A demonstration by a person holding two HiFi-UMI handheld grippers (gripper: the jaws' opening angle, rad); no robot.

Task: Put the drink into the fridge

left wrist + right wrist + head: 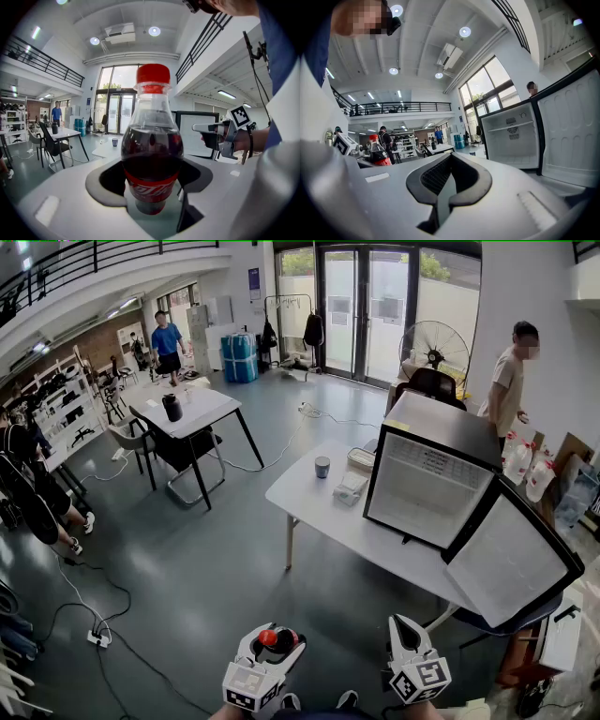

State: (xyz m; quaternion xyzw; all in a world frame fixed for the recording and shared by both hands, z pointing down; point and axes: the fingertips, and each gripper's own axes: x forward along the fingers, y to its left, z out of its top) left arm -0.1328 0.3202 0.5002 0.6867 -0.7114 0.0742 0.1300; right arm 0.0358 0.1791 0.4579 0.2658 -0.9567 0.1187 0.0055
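- I am holding the drink [152, 154], a dark cola bottle with a red cap and a red label, upright in my left gripper [275, 649].
- That gripper's jaws are standing wide apart and pressing on the bottle's lower body from both sides, so the bottle is resting in the hollow of the dark pads.
- The bottle is hanging in the air at the bottom of the head view, in front of me and well apart from the fridge [436, 470].
- My right gripper [449, 185] is carrying nothing, and its dark pads are meeting at the near end, with only their own curved hollow showing between them.
- It is hovering just beside the left one and pointing level toward the fridge.
- The fridge, small and black, is sitting on a white table [309, 507] with its door [511, 563] standing open to the right and its white inside facing me.
- A small cup [322, 467] and a white box [351, 487] are sitting on the table to the left of the fridge.
- A person in a pale shirt [509, 381] is standing behind the fridge, and another in a blue shirt [167, 338] is standing far across the room.
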